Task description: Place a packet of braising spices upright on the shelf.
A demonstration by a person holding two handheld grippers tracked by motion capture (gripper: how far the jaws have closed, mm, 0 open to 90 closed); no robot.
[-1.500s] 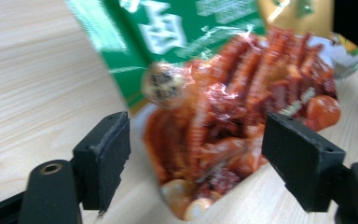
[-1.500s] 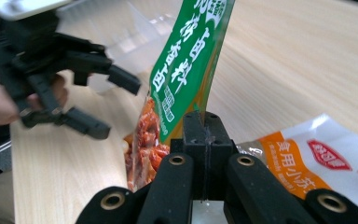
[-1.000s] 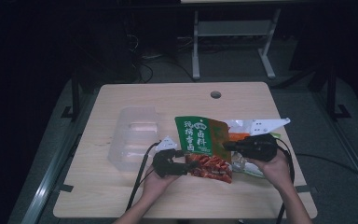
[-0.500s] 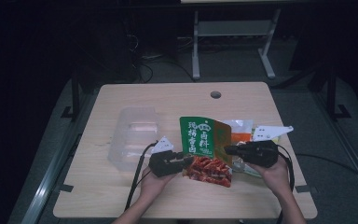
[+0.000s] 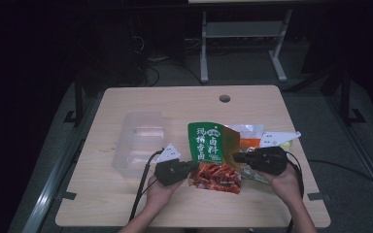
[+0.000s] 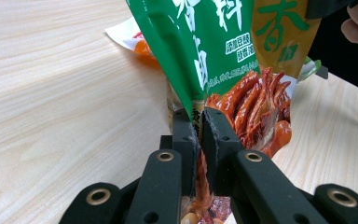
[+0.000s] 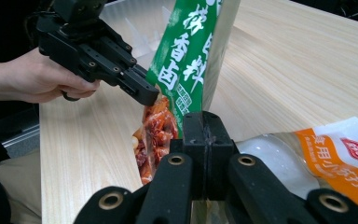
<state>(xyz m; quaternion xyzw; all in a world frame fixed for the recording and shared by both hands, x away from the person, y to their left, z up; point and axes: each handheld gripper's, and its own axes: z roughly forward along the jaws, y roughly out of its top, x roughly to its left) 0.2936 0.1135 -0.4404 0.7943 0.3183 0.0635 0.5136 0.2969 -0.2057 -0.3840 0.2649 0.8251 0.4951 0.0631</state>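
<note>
Snack pouch (image 5: pixel 212 154), green with red food print, held up above the surface (image 5: pixel 175 104). Thin, floppy, slick film; probably light. Left gripper (image 6: pixel 200 122) and right gripper (image 7: pixel 205 122) each clamp an opposite edge seam, the firmest hold.

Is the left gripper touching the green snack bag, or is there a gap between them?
Touching. In the left gripper view, the left gripper has its jaws closed on the edge of the green snack bag.

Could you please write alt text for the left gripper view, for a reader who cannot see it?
The left gripper has its two black jaws shut on the lower edge of a green snack bag printed with reddish-brown food, held above a light wooden table. A white and orange packet lies behind the bag.
</note>
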